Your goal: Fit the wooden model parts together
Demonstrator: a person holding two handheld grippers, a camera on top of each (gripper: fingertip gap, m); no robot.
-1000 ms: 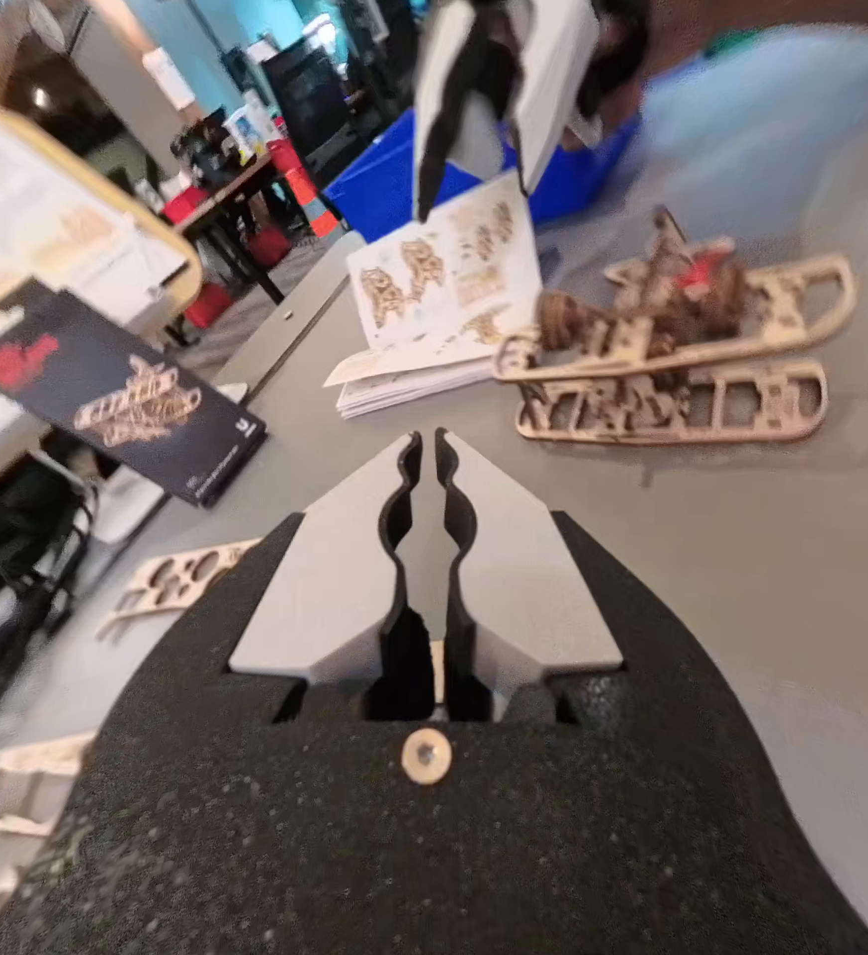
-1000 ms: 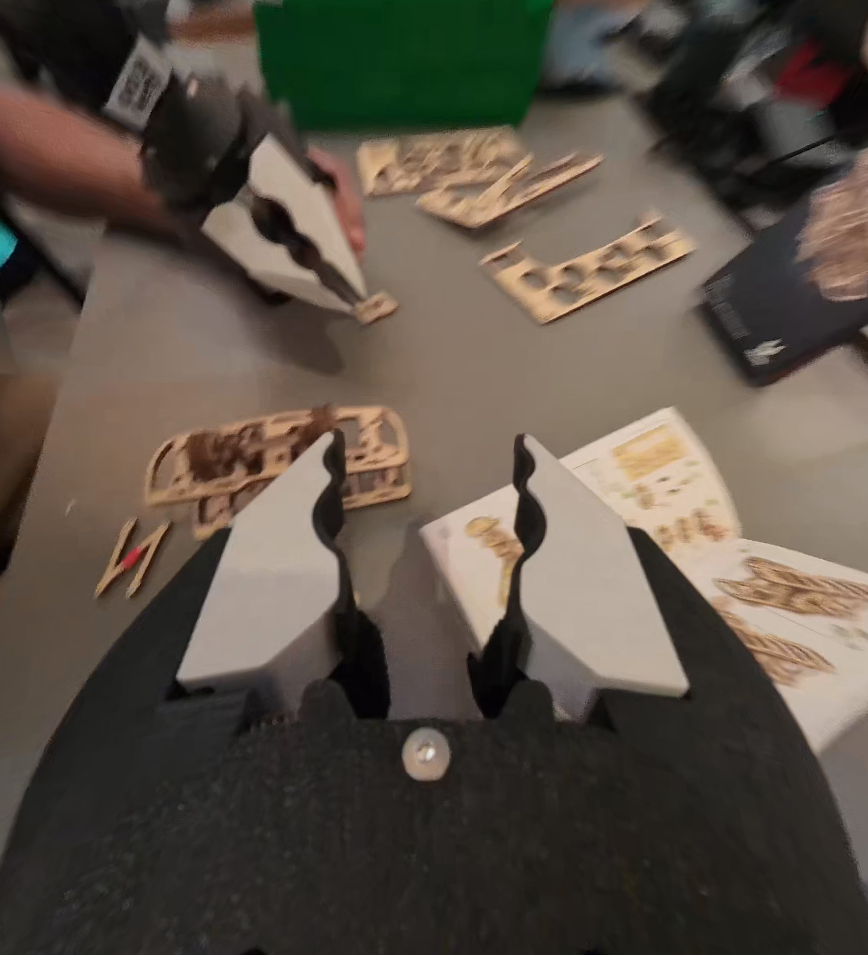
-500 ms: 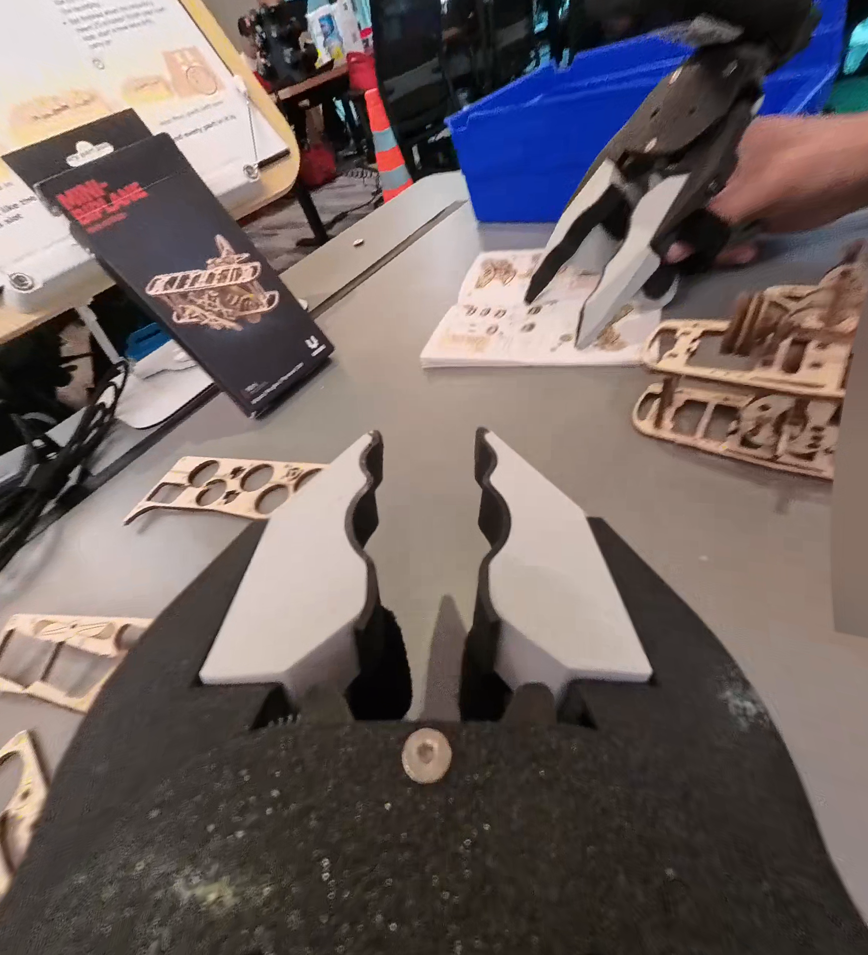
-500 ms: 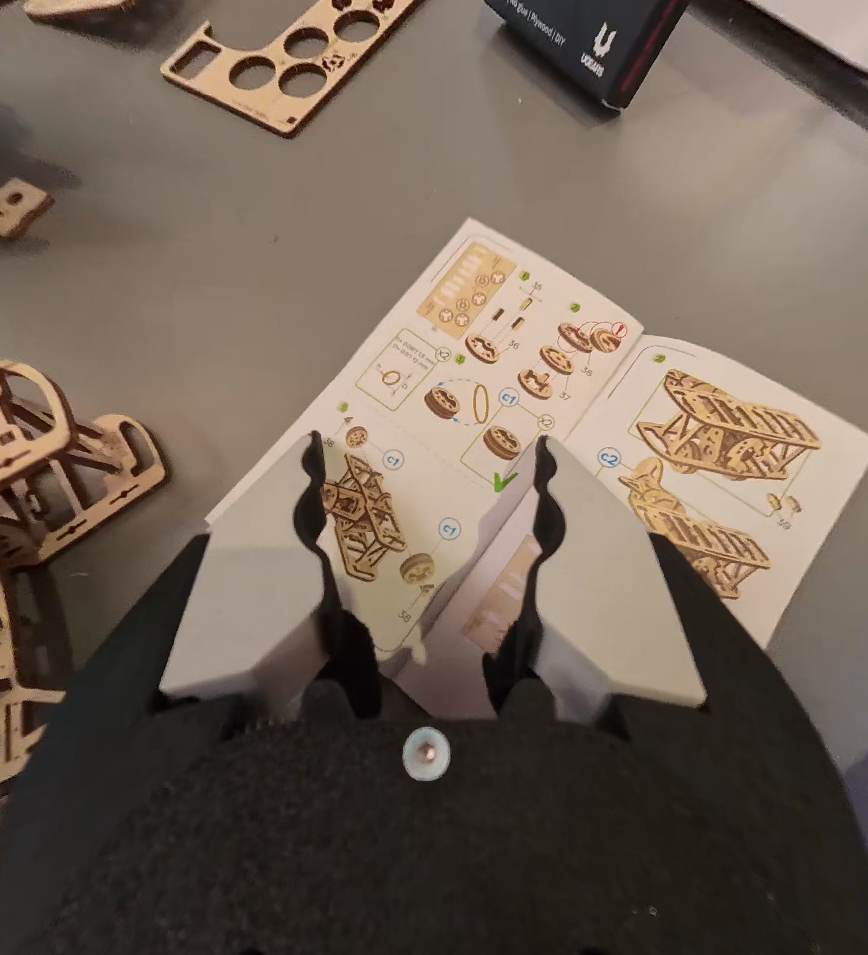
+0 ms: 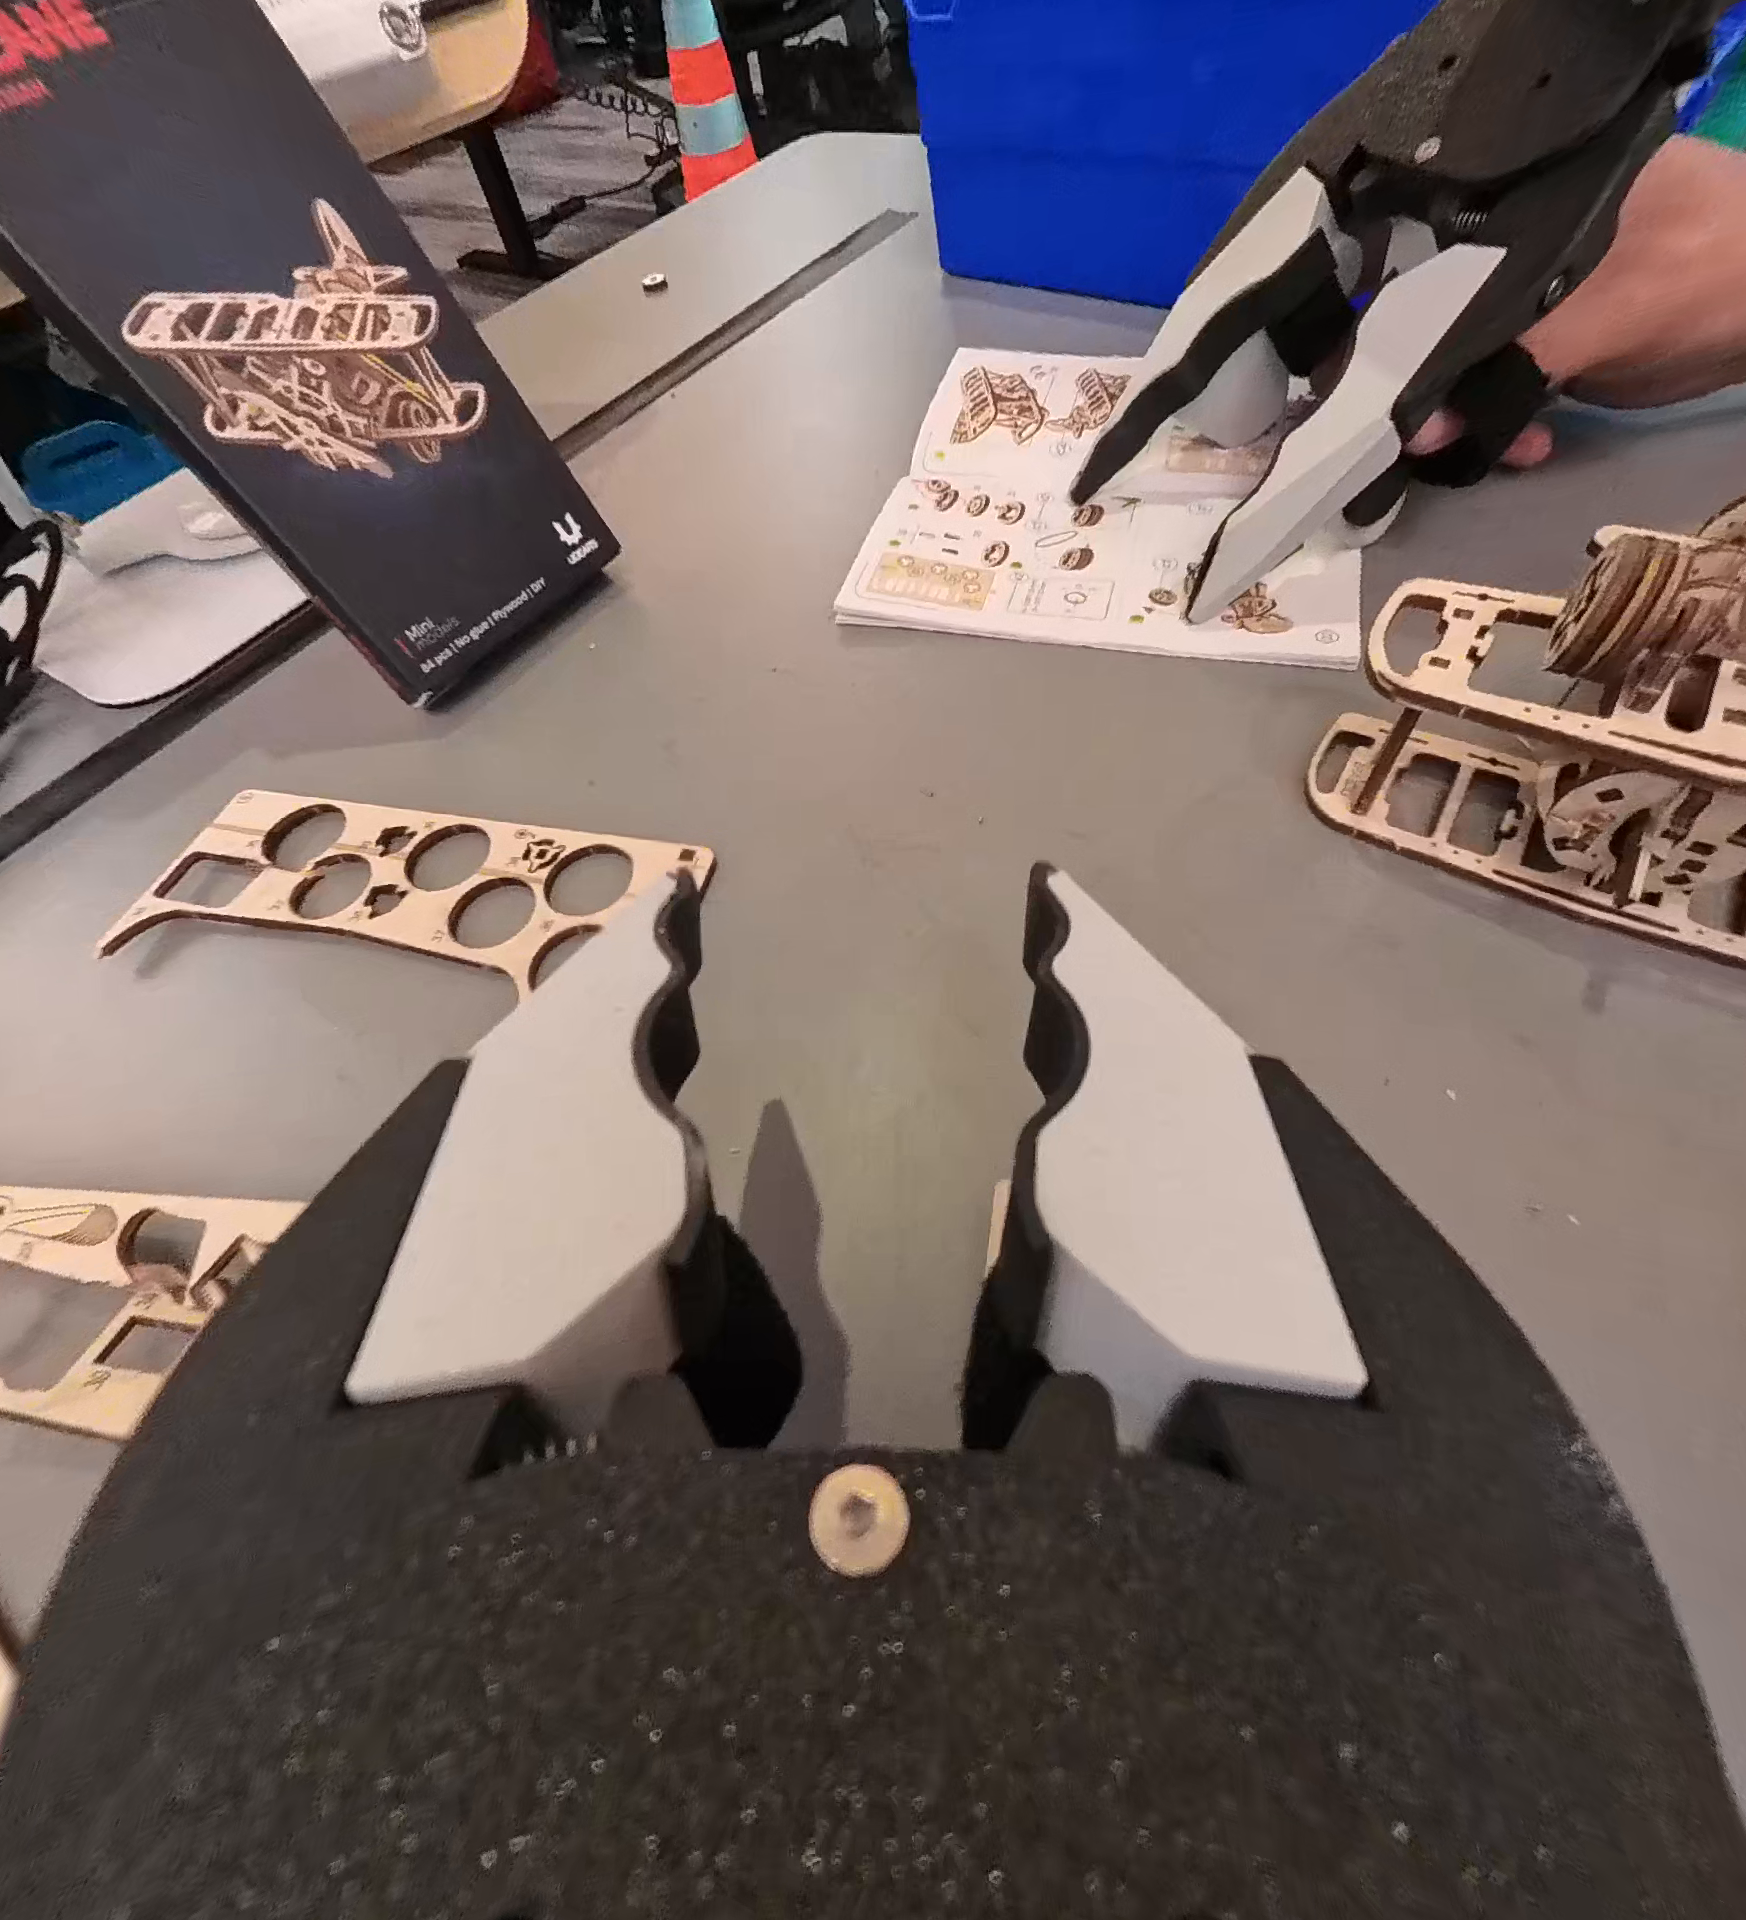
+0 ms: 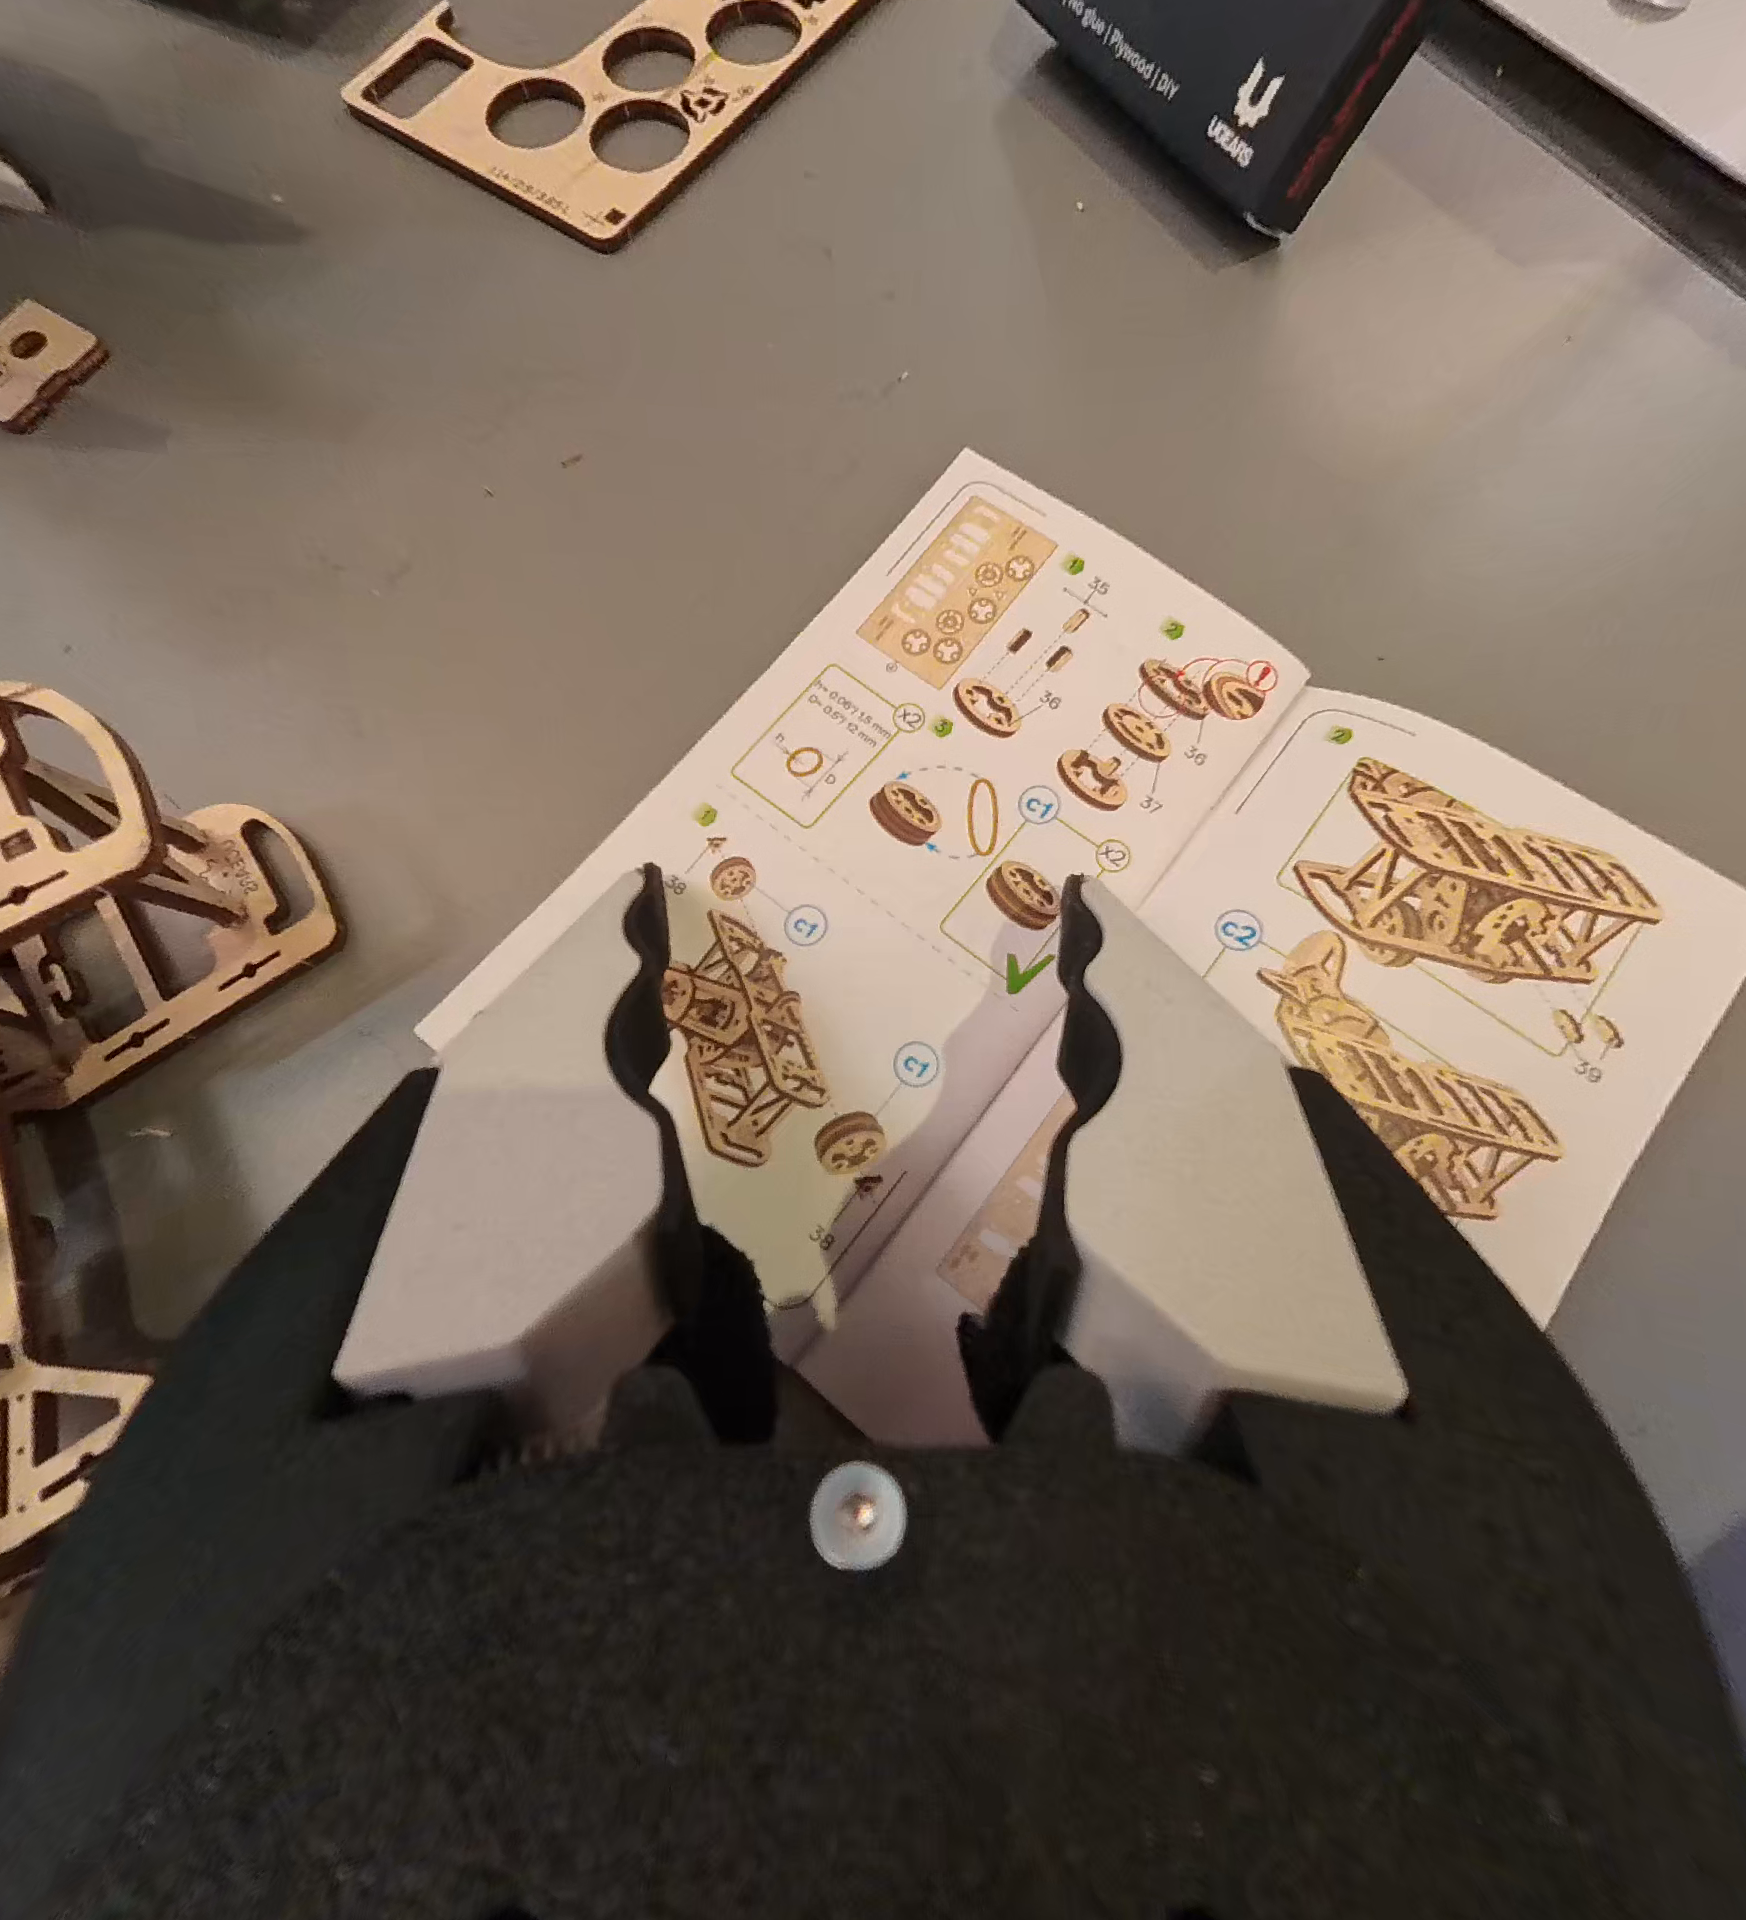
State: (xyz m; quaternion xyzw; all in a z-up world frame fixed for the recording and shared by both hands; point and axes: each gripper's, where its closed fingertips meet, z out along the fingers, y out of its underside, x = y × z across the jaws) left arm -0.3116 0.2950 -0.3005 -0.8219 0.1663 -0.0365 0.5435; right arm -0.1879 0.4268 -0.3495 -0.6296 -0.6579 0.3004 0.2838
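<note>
My left gripper [image 5: 856, 883] is open and empty, low over the grey table. A half-built wooden plane model [image 5: 1617, 769] stands at its right; it also shows at the left of the right wrist view [image 6: 69, 935]. A small square wooden part [image 6: 22, 364] lies loose on the table. My right gripper [image 6: 858, 883] is open and empty, with its tips on an open instruction booklet [image 6: 1108, 831]. In the left wrist view the right gripper [image 5: 1139, 551] stands over the same booklet [image 5: 1004, 561].
A punched plywood sheet [image 5: 401, 883] lies left of my left gripper, with more sheets [image 5: 69, 1299] at the near left. It also shows in the right wrist view [image 6: 599, 104]. A black model box [image 5: 256, 343] leans at the back left. A blue bin [image 5: 1108, 135] stands behind the booklet.
My left gripper let go of the small wooden part, opened wide and swung left over the table. My right gripper came down onto the booklet and stays there, open.
</note>
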